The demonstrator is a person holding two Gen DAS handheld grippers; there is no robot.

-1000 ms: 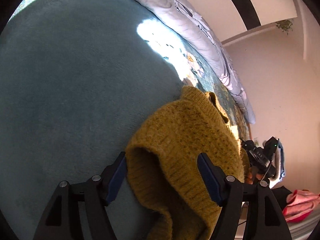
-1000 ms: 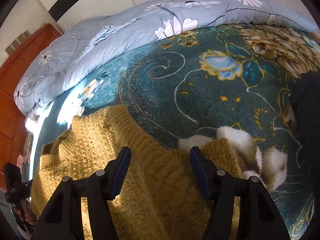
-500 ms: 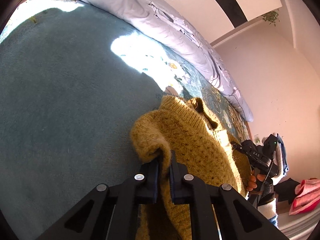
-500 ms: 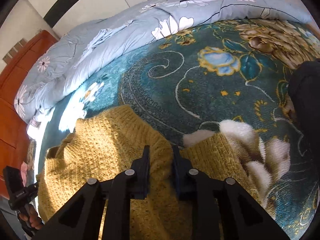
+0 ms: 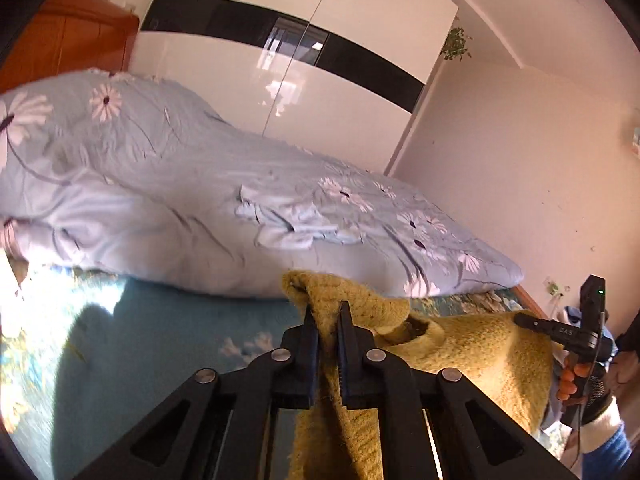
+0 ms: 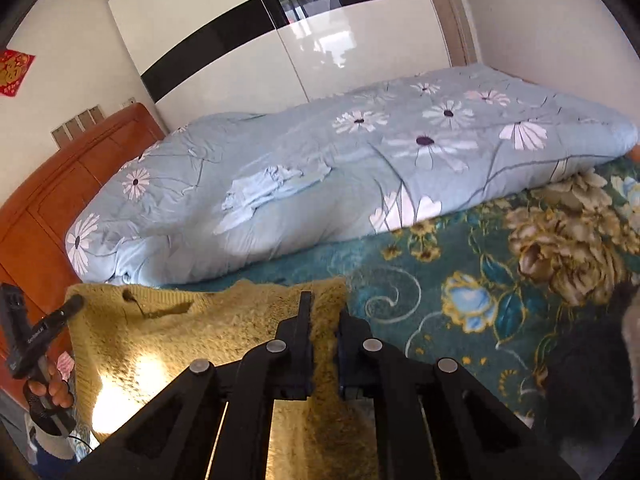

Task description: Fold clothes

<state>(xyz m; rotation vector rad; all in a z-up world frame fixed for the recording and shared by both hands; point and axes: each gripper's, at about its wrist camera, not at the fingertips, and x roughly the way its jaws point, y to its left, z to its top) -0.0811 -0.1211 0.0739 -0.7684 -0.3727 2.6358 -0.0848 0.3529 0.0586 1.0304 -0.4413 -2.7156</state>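
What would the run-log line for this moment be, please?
left gripper: shut on sweater | right gripper: shut on sweater | sweater: lifted over bed

The duvet (image 6: pixel 360 168) lies heaped across the far side of the bed, walling off passage there. Between it and the lifted sweater (image 6: pixel 192 344) runs a band of bare blanket (image 6: pixel 460 280), widest on the right, where something dark (image 6: pixel 592 360) blocks the near edge.

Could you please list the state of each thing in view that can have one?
Left gripper: shut on the sweater.
Right gripper: shut on the sweater.
Yellow sweater: held up, stretched between both grippers.
Quilt: bunched along the bed.
Wardrobe doors: closed.
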